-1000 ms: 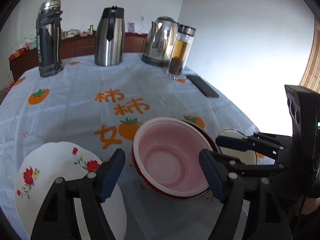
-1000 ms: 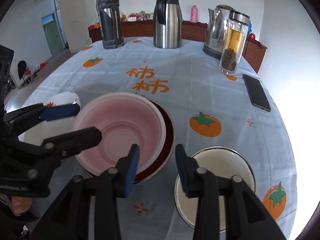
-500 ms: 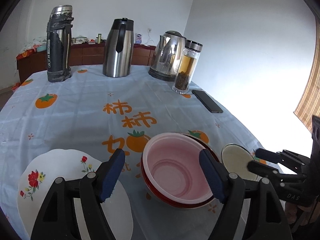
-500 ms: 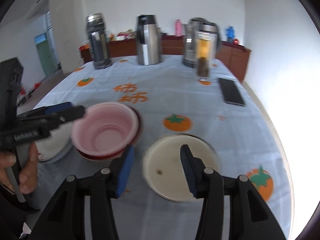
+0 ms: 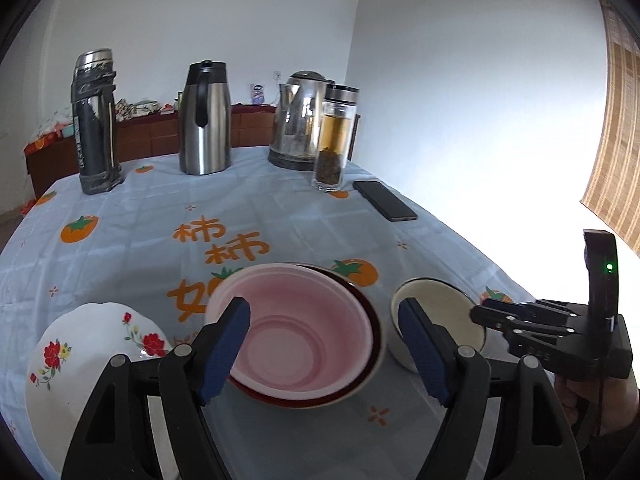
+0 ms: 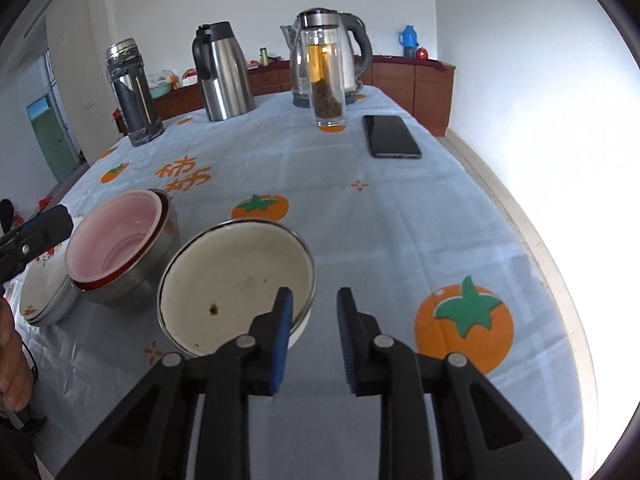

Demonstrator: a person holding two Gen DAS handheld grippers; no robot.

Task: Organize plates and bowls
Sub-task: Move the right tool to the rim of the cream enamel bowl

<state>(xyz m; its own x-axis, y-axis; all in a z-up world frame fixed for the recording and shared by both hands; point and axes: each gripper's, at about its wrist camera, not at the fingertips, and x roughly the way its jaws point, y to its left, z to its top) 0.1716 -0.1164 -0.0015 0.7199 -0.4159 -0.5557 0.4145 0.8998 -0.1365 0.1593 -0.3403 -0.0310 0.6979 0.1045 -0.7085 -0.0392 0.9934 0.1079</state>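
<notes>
A pink bowl sits nested in a steel bowl with a red lining. My left gripper is open, held wide just in front of this stack and not touching it. To the right stands a cream enamel bowl. My right gripper is at that bowl's right rim with its jaws closing. The rim lies between them, close to the left pad, and a gap still shows. A white flowered plate lies to the left.
At the far end stand a dark flask, a steel jug, a kettle and a glass tea bottle. A black phone lies near the table's right edge. A hand shows at the lower left of the right wrist view.
My right gripper moved right, from the pink bowl's rim to the cream bowl's right rim; its jaws widened, then narrowed. My left gripper drew back slightly from the stacked bowls and stayed wide.
</notes>
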